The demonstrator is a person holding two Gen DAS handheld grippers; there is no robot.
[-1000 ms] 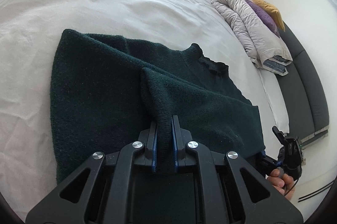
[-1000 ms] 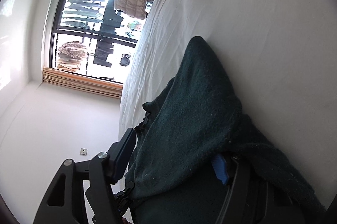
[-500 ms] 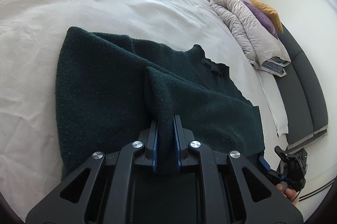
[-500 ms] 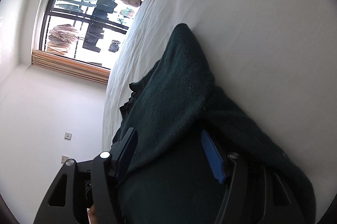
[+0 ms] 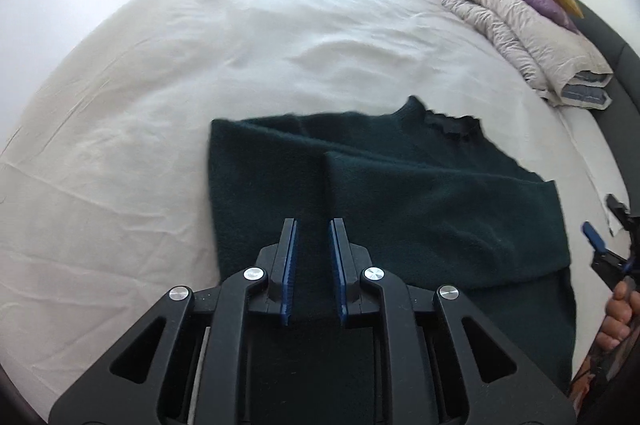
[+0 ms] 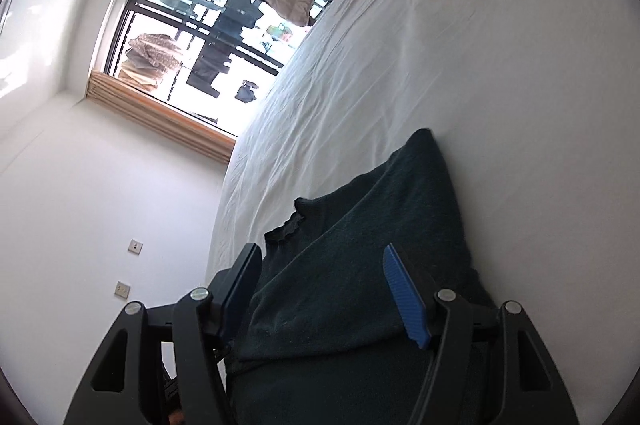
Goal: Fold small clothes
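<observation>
White bed (image 5: pixel 160 105): dark green sweater (image 5: pixel 420 193) lies flat, folded, collar at 1 o'clock, long axis 9-to-3. Left tongs (image 5: pixel 313 257) directly over it, slightly spread, nothing pinched. Right tongs (image 6: pixel 324 289) wide apart at its right edge, empty.

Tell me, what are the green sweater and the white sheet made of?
The sweater looks like thick, fuzzy knit, maybe wool or fleece: its surface is matte and nappy, with a ribbed collar. The sheet looks like thin woven cotton, smooth with fine creases. I can't be sure of the exact fibres.
</observation>
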